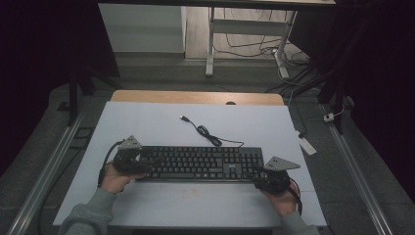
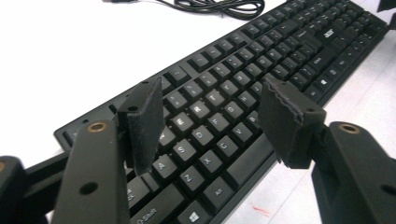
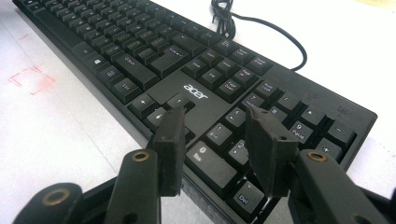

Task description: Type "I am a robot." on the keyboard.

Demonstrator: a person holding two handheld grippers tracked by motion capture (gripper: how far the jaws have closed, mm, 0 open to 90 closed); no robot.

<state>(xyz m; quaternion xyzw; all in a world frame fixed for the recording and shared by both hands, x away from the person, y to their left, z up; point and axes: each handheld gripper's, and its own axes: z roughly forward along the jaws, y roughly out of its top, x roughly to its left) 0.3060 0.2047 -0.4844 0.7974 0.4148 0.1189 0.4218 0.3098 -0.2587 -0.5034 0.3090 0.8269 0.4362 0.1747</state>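
Black keyboard [image 1: 200,164] flat on white table [image 1: 161,205], mid-front. Left gripper [image 2: 212,123] over letter keys, right gripper [image 3: 212,140] over numpad; both jaws apart, holding nothing, seemingly bracketing ends for two-handed lift. Cable [image 1: 208,134] trails behind.

White table [image 1: 147,122] top; desk frame [image 1: 211,44] behind on floor.
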